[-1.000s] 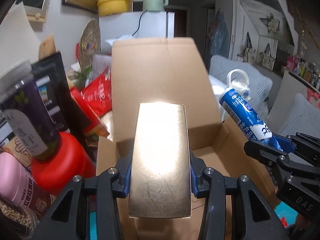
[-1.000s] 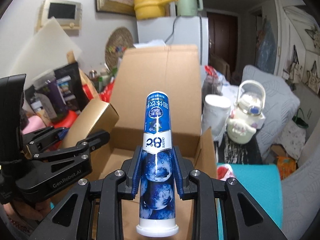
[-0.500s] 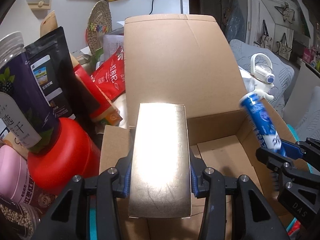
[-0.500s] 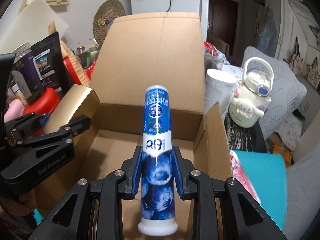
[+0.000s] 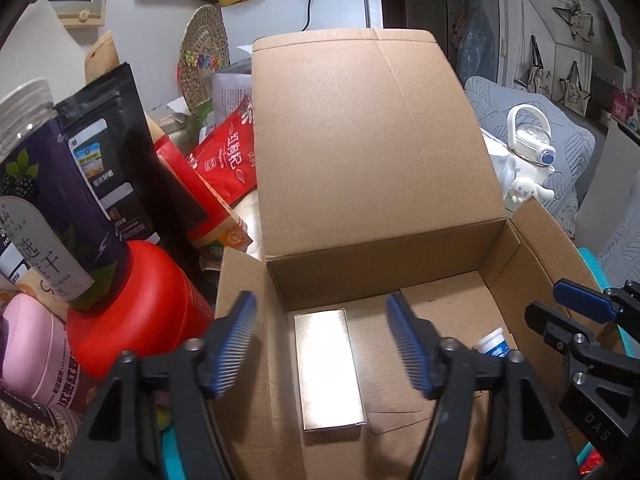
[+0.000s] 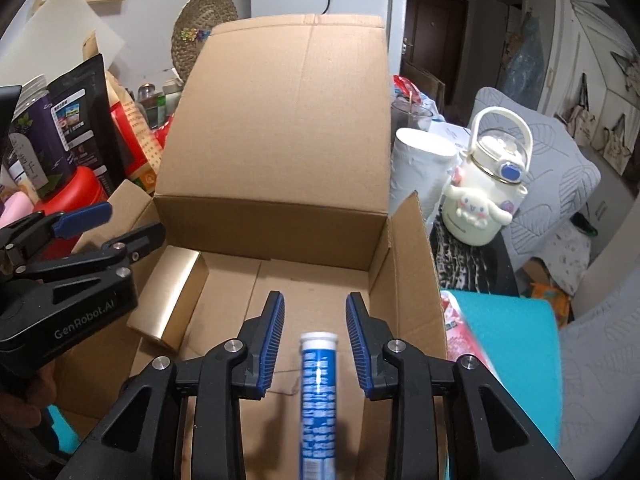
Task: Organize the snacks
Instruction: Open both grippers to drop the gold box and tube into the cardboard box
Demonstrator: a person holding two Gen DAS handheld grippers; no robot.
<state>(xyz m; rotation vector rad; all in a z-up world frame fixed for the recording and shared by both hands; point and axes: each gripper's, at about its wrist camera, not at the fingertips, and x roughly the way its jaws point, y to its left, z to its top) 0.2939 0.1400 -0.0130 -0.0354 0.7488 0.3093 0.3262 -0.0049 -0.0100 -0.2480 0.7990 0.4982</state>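
An open cardboard box [image 5: 372, 168] [image 6: 280, 128] stands in front of me with its lid flap up. A gold box [image 5: 329, 368] [image 6: 170, 300] lies flat on the floor of the cardboard box at the left. My left gripper [image 5: 320, 344] is open above the gold box and apart from it. A blue tube [image 6: 318, 396] lies below and between the fingers of my right gripper [image 6: 315, 344], which is open. The tube's white cap [image 5: 493, 341] shows in the left wrist view behind my left gripper's right finger.
Left of the box stand a red jar [image 5: 136, 304], a purple-labelled jar [image 5: 44, 216], a black pouch [image 5: 108, 172], a red bag [image 5: 228, 160] and a pink bottle [image 5: 32, 352]. Right of it stand a white cartoon flask [image 6: 486, 196], a white roll [image 6: 420, 168] and a teal surface [image 6: 508, 352].
Both grippers lowered toward the box and opened. The gold box left my left gripper and now lies on the box floor. The blue tube left my right gripper and dropped below it.
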